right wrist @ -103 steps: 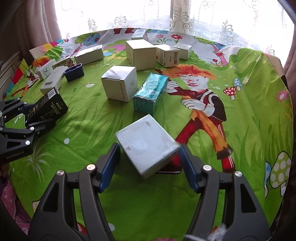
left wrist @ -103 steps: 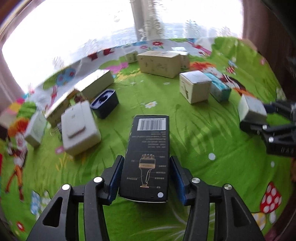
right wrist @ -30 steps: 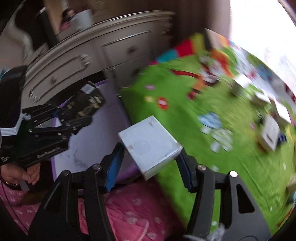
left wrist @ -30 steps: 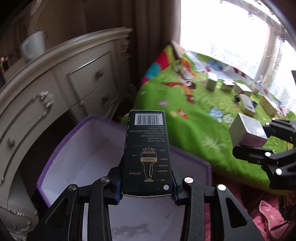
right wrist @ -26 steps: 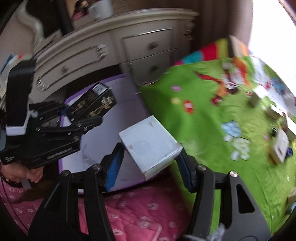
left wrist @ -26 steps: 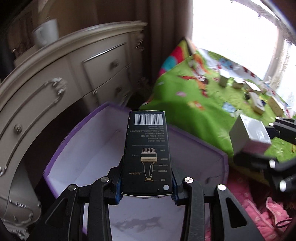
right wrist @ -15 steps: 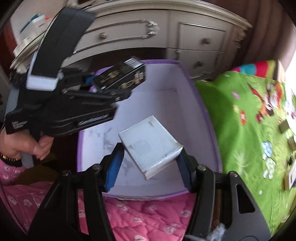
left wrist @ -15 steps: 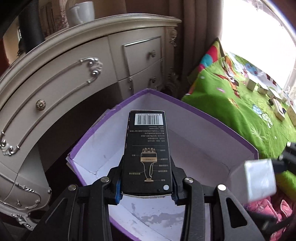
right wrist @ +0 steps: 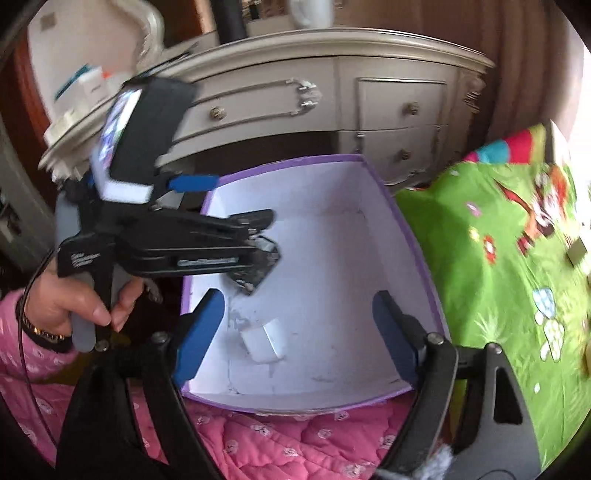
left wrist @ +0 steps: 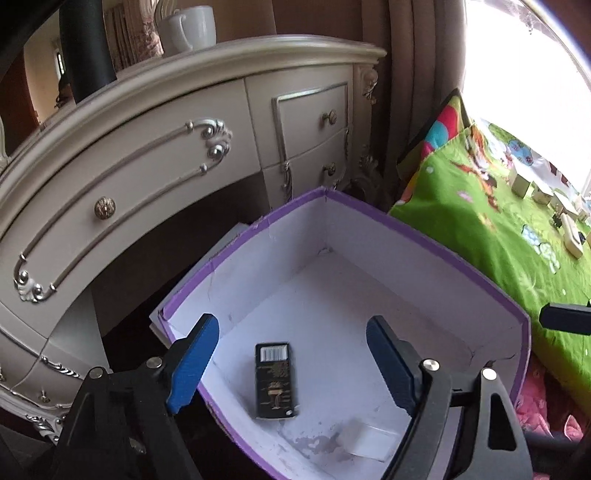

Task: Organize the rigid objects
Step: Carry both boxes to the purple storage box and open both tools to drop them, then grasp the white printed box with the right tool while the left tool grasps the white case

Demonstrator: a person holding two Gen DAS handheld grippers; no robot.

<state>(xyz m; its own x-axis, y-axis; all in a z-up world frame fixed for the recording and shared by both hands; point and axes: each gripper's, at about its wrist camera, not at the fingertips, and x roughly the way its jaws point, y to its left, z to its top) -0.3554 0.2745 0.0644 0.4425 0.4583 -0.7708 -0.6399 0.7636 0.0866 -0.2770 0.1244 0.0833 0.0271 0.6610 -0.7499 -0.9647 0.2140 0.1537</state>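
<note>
A purple-edged carton [left wrist: 424,236] with a white inside stands beside the bed. A black box with a barcode [left wrist: 275,380] lies flat on its floor. A small white box [left wrist: 369,437] lies near the carton's front wall; it also shows in the right wrist view [right wrist: 264,341]. My left gripper [left wrist: 291,365] is open and empty above the carton. My right gripper [right wrist: 295,339] is open and empty above the carton [right wrist: 402,229]. The left gripper's fingers [right wrist: 258,216] partly hide the black box [right wrist: 255,269] in the right wrist view.
A cream dresser [left wrist: 184,122] with metal knobs stands behind the carton, a white mug [left wrist: 192,27] on top. A green cartoon tablecloth [left wrist: 498,221] with several small boxes lies to the right. A pink quilt [right wrist: 277,435] lies in front of the carton.
Both grippers have opened over the carton. The black box has dropped from the left gripper and the white box from the right gripper onto the carton floor.
</note>
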